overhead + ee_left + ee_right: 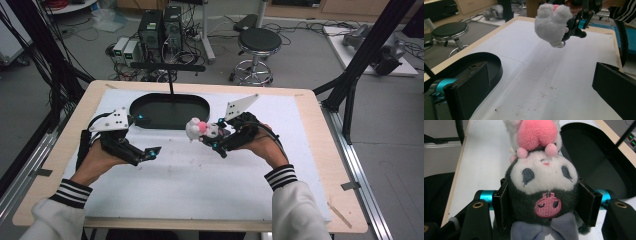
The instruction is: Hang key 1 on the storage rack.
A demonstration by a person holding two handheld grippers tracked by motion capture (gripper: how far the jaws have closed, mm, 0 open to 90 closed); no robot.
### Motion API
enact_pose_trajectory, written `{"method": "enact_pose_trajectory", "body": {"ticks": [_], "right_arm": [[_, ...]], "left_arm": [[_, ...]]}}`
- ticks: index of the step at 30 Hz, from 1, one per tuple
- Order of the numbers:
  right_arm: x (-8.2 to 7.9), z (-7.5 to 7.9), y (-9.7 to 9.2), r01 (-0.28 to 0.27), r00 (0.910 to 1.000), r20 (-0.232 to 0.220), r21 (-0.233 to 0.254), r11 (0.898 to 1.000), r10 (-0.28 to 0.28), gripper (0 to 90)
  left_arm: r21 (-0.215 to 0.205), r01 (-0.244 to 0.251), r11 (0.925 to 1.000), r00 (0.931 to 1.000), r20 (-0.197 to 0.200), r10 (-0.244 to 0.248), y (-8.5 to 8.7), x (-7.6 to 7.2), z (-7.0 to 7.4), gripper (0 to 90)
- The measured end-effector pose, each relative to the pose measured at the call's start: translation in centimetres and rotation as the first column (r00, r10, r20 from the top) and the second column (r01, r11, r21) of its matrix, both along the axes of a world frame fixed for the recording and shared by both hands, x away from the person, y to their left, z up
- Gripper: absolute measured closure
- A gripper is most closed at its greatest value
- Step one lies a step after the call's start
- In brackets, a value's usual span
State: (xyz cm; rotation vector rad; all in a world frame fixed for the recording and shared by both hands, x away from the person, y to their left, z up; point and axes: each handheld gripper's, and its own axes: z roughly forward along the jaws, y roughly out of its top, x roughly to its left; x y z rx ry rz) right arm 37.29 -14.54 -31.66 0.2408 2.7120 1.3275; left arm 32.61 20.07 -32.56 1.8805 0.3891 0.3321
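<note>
1. High view: the right gripper [216, 136], right of centre in the frame, has its jaws clamped on a plush toy [200, 129] held above the white mat [200, 185]. The left gripper [146, 137], at centre left, holds nothing, jaws spread wide. A black tray [170, 111] lies just above both.
2. Left gripper view: the toy [552, 22] hangs at the top centre, clear of the mat; the tray [491, 62] sits lower left.
3. Right gripper view: the toy [544, 192] sits pinched between both pads, centre frame.

High view overhead, facing forward; both gripper views close, sharing the plush toy [552, 23]
</note>
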Motion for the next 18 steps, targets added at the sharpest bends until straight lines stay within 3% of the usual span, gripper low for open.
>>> {"method": "enact_pose_trajectory", "body": {"ticks": [8,18], "right_arm": [[-0.2,0.1,1.3,-0.029,0.9996,0.008,0.009,1.0,0.029,38.2],[-0.4,0.3,2.6,-0.075,0.9971,0.014,0.014,0.997,0.074,38.2]], "left_arm": [[0.018,0.067,0.9976,0.9977,-0.017,-0.066,-1.8,0.8,0.5,1.7],[0.028,0.104,0.9942,0.9937,-0.044,-0.103,-3.6,1.2,0.8,1.8]]}}
